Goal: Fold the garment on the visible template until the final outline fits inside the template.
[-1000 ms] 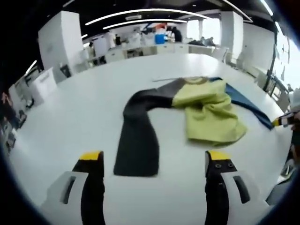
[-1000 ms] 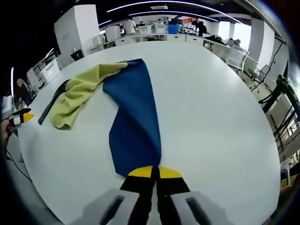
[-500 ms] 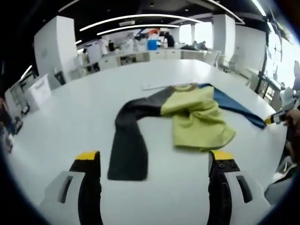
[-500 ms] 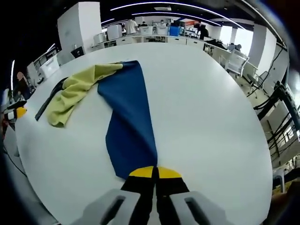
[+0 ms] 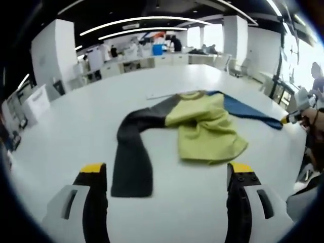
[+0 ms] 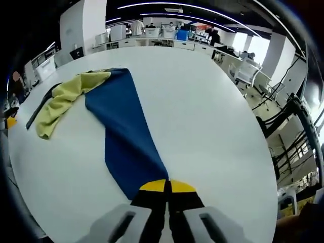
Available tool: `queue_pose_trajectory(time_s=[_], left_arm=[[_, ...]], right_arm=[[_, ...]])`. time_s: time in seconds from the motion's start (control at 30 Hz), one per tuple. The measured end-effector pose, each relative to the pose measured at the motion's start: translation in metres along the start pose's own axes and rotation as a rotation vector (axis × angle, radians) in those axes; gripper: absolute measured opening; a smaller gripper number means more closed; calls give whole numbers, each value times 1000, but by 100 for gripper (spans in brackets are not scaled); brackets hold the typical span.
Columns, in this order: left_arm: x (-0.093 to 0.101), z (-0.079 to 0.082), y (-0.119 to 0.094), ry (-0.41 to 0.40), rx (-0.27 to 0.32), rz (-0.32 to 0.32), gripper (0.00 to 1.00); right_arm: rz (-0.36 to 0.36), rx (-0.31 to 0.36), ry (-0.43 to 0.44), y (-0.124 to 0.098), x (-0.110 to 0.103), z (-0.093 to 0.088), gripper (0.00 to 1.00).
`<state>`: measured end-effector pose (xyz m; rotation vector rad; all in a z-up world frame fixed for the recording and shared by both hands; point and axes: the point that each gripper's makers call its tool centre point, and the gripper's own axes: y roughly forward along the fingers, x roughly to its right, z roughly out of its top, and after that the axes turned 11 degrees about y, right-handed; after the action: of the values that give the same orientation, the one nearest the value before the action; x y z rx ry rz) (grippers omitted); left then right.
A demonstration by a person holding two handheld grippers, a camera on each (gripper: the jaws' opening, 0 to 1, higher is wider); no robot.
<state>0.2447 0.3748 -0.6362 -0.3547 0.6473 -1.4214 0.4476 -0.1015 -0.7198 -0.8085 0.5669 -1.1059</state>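
— Where does the garment (image 5: 195, 129) lie?

— Spread on the white surface (image 5: 76, 126), ahead of the left gripper (image 5: 167, 174). In the left gripper view its black sleeve (image 5: 132, 157) runs back toward the jaws and ends between them, nearer the left jaw; the yellow-green body (image 5: 207, 131) is bunched ahead of the right jaw, and the blue sleeve (image 5: 248, 110) stretches off to the right.

— And the left jaws?

— Wide apart, holding nothing, clear of the cloth.

— The right gripper (image 6: 167, 188)?

— Its yellow-tipped jaws are pressed together on the near end of the blue sleeve (image 6: 126, 142), which runs straight ahead and to the left from the tips toward the yellow-green body (image 6: 63, 101).

— Is a template visible?

— A thin pale sheet edge (image 5: 159, 94) shows just beyond the collar; whether it is the template, I cannot tell.
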Motion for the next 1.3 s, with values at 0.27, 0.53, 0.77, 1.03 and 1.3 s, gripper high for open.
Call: queue_pose_trajectory(time_s=[0.27, 0.53, 0.77, 1.03, 1.3], left_arm=[[4, -2, -1, 19, -13, -9, 96], [4, 0, -3, 26, -14, -10, 96], [6, 0, -3, 30, -19, -16, 96], [7, 0, -4, 33, -23, -17, 97], [7, 0, -4, 40, -27, -24, 97]], right_arm=[[-24, -1, -12, 10, 19, 13, 0], [-46, -12, -30, 22, 37, 26, 0], [-64, -15, -58, 33, 48, 41, 0], [-82, -23, -63, 42, 60, 48, 0], [-106, -32, -77, 49, 72, 56, 0]])
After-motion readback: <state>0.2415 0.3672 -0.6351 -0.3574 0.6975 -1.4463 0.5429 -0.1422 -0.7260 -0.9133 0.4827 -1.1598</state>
